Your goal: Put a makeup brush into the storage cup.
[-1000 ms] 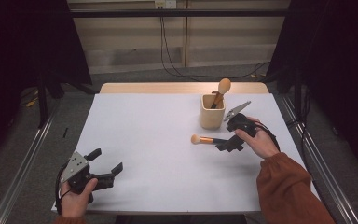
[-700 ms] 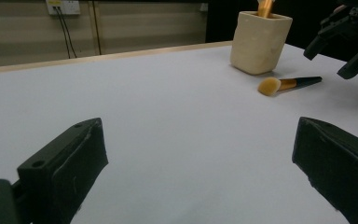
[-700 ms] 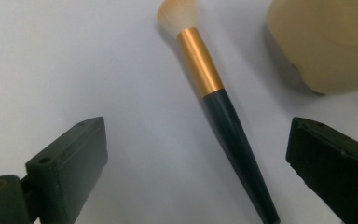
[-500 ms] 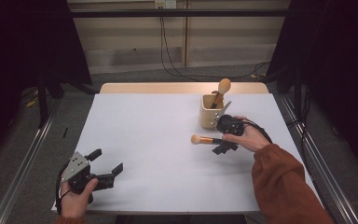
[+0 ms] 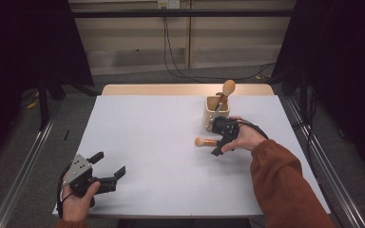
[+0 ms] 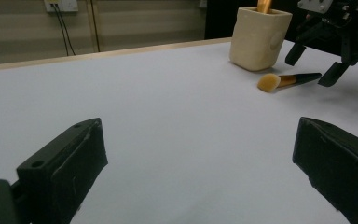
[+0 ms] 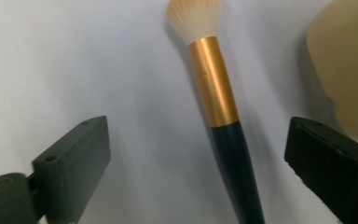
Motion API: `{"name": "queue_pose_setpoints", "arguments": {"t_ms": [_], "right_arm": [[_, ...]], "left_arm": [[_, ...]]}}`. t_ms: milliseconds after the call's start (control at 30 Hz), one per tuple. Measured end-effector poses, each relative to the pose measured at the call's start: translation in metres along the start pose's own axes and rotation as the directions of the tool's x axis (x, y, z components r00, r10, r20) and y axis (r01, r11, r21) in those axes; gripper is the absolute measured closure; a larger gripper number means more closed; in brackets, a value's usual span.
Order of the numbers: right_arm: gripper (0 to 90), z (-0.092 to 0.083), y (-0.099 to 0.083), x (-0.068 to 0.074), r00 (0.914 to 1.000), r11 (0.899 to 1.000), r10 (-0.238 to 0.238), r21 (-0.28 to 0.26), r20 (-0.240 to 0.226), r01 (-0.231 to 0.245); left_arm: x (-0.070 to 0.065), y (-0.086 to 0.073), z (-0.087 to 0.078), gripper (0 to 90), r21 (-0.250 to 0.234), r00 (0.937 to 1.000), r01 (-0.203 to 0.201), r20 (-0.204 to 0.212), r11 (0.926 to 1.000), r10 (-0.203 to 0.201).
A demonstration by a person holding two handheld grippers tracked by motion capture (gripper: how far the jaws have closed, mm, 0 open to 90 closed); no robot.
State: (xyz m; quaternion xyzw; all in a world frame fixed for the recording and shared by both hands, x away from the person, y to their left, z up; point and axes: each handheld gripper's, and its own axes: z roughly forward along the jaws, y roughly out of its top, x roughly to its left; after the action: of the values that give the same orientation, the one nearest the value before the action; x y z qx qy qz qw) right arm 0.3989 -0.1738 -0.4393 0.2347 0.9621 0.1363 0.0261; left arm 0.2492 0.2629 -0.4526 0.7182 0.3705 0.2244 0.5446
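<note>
One camera hangs above the person's side of the table (image 5: 171, 142), looking forward and down, so the whole white top and the floor and wall behind it are taken in from some way off. The second rides low on the left gripper (image 5: 95, 173) at the near left corner, almost skimming the surface, and faces across the table toward the far right, where the makeup brush (image 6: 286, 80), the beige holder (image 6: 259, 38) and the right gripper (image 6: 328, 35) appear (all three also seen from above). The third sits on the right gripper, pointing down at the brush from very close.
</note>
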Motion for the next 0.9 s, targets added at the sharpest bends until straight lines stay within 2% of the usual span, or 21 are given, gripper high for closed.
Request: {"name": "queue_pose_setpoints", "arguments": {"t_ms": [67,100,133,367,433,600,633,700,867,900], "right_arm": [[21.3,0.001,0.003,-0.002,0.9994,1.0,-0.003,0.007,-0.035,0.003],[23.1,0.002,0.006,-0.002,0.999,1.0,-0.002,0.016,-0.044,0.003],[25.0,0.003,0.007,-0.003,0.9988,1.0,-0.015,0.021,-0.048,0.016],[37.6,0.01,0.018,-0.008,0.998,1.0,-0.013,0.023,-0.061,0.015],[44.8,0.012,0.019,-0.009,0.9976,1.0,-0.014,0.026,-0.068,0.016],[49.7,0.017,0.021,-0.013,0.9962,0.999,-0.005,0.04,-0.087,0.008],[50.9,0.018,0.021,-0.013,0.9963,0.999,0.001,0.051,-0.086,0.003],[54.4,0.019,0.021,-0.015,0.9968,0.999,-0.007,0.037,-0.08,0.01],[61.1,0.019,0.024,-0.017,0.997,0.999,-0.001,0.045,-0.078,0.005],[61.7,0.02,0.024,-0.017,0.9974,0.999,-0.013,0.049,-0.07,0.017]], "left_arm": [[-0.001,0.0,0.001,2.6,0.0,1.0,-0.002,0.001,1.0,0.002],[-0.001,0.0,0.0,2.6,0.001,1.0,-0.005,0.003,1.0,0.005],[-0.001,0.0,0.0,2.6,0.0,1.0,-0.006,0.003,1.0,0.006],[-0.002,-0.001,0.001,2.7,0.004,1.0,0.003,0.007,1.0,-0.003],[-0.003,0.0,0.001,2.7,0.009,0.9998,-0.009,0.016,0.9999,0.008],[-0.003,-0.001,0.001,2.7,0.01,0.9998,-0.011,0.016,0.9999,0.011],[-0.003,-0.001,0.001,2.7,0.01,0.9998,-0.012,0.016,0.9999,0.011],[-0.003,-0.001,0.002,2.6,0.011,0.9998,-0.013,0.015,0.9999,0.012],[-0.003,0.0,0.004,2.3,0.013,0.9997,-0.012,0.023,0.9998,0.011],[-0.003,0.0,0.003,2.3,0.012,0.9997,-0.012,0.021,0.9999,0.011]]}}
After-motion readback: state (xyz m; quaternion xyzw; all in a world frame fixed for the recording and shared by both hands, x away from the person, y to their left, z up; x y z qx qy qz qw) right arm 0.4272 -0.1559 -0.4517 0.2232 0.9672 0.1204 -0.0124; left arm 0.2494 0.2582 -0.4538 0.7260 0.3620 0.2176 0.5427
